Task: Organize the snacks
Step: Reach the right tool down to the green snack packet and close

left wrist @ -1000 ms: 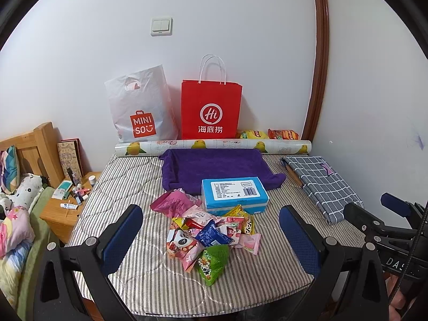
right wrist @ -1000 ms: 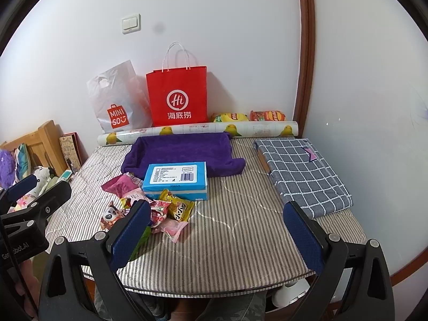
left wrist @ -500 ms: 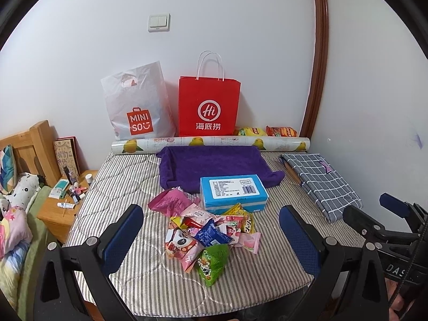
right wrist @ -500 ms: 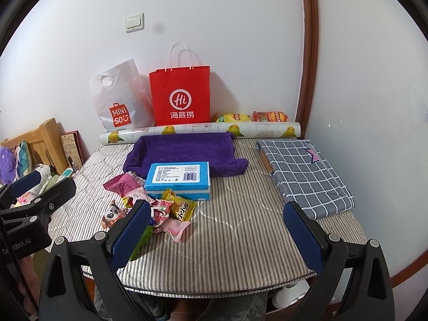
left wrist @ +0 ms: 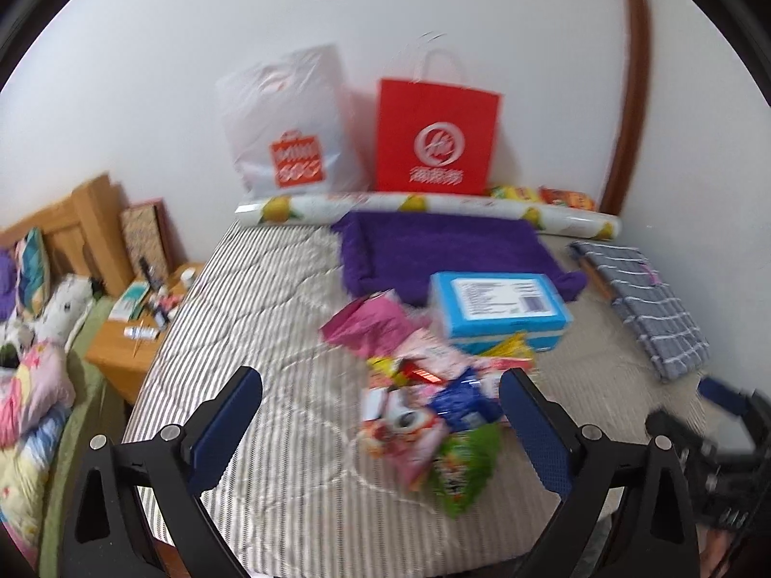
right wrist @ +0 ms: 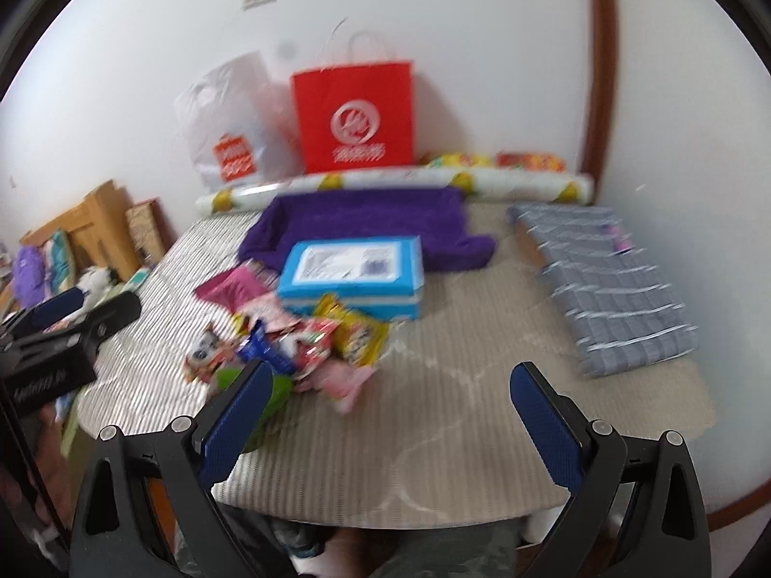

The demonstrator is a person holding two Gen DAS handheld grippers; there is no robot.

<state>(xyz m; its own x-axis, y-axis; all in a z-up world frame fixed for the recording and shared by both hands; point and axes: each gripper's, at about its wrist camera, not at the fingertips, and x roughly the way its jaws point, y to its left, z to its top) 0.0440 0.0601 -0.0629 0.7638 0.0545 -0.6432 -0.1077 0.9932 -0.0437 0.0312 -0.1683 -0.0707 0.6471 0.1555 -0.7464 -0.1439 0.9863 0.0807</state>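
- Two claws are held wide apart at the jaws and nothing is gripped by either: the left claw (left wrist: 380, 414) is poised above the near edge of the striped tabletop (left wrist: 270, 289), and the right claw (right wrist: 392, 400) is poised over the bare part of it, beside the snacks.
- No snack is touched by either claw; the spread jaws are judged to be a readiness for a first pick, so the sorting is taken as not yet begun.
- Most of the snacks are heaped in one loose pile of packets (left wrist: 424, 395) near the front middle of the tabletop, overlapping one another, with a pink packet (left wrist: 366, 322) at the far-left side and a green packet (left wrist: 462, 467) nearest the edge.
- One yellow packet (right wrist: 354, 332) is leaned against the front of the blue box (right wrist: 352, 274), which sits just behind the pile and partly on a purple cloth (left wrist: 443, 245).
- Behind the cloth, a printed roll (left wrist: 424, 204) is laid along the wall, and a red bag (left wrist: 433, 139) and a white bag (left wrist: 289, 125) are stood upright against the wall, presumably so they stay propped.
- Further packets (right wrist: 496, 161) can be seen behind the roll; their kind cannot be told through the blur.
- A folded checked cloth (right wrist: 602, 279) is laid flat on the right, well apart from the pile.
- Since the packets overlap, an outer one is judged easiest to lift without dragging its neighbours.
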